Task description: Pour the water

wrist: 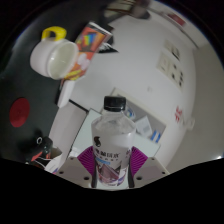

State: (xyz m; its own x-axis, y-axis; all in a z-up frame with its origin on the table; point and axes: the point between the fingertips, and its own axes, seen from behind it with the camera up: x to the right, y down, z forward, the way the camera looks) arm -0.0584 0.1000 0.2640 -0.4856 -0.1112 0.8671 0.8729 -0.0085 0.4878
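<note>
Bottle held upright between the gripper's fingers, over a white table.

The clear water bottle (110,140) has a white cap and a purple-and-white label whose print is too small to read. The gripper (110,172) is closed on the bottle, both pads pressing its lower body. A white mug (52,55) sits beyond, well apart, beside a colourful box (93,44); bare table (150,65) lies beyond the bottle.

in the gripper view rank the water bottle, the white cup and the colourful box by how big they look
1. Water bottle, between the claw fingers, so nearness inflates it.
2. and 3. White cup and colourful box: too alike to rank.
</note>
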